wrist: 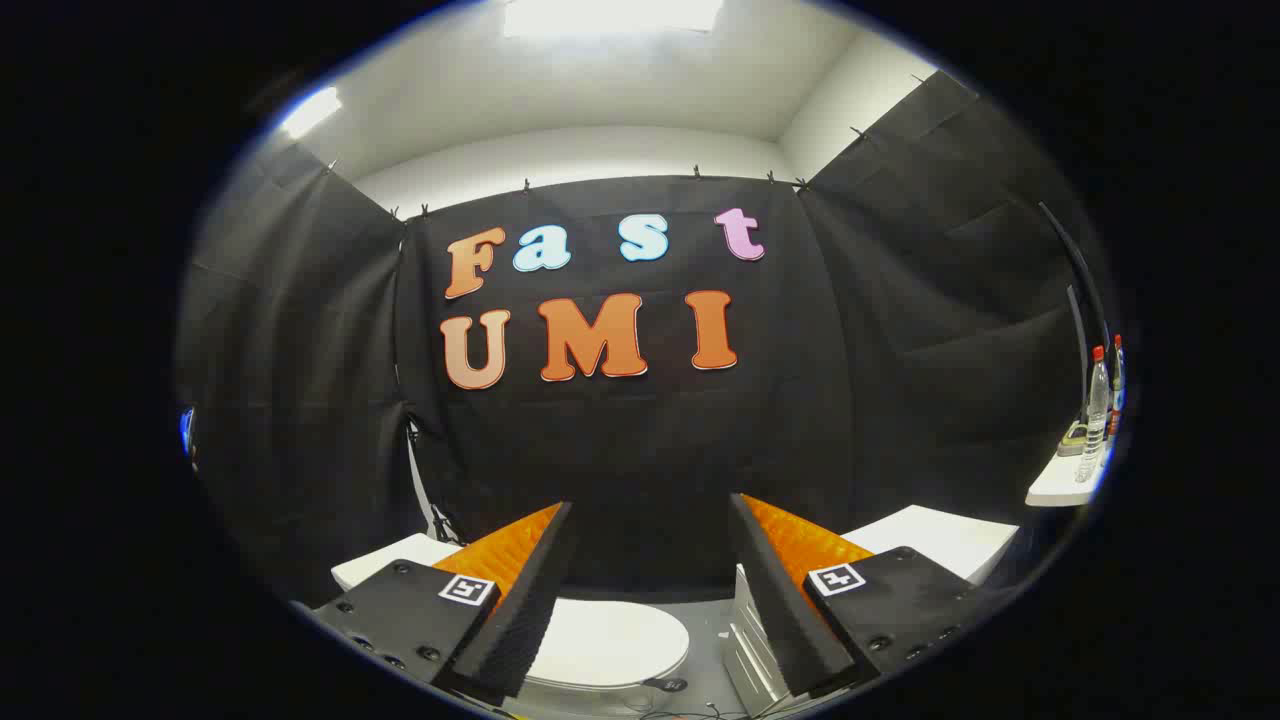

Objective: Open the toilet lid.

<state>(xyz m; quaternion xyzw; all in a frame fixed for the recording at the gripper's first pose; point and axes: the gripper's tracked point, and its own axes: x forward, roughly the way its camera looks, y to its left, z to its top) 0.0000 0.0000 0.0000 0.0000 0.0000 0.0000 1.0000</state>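
1. Tool (650,520) is hanging released, fingers spread wide apart and gripping nothing.
2. Toilet lid (610,640) is lying closed below and between the fingers, its left part hiding behind the left finger.

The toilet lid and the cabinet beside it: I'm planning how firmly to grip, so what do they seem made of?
The toilet lid, closed below the open gripper, looks like smooth white plastic: even, slightly glossy sheen, though ceramic can't be ruled out. The cabinet right of it looks like white painted or laminated board with a pale matte top; ridged drawer fronts suggest moulded panels.
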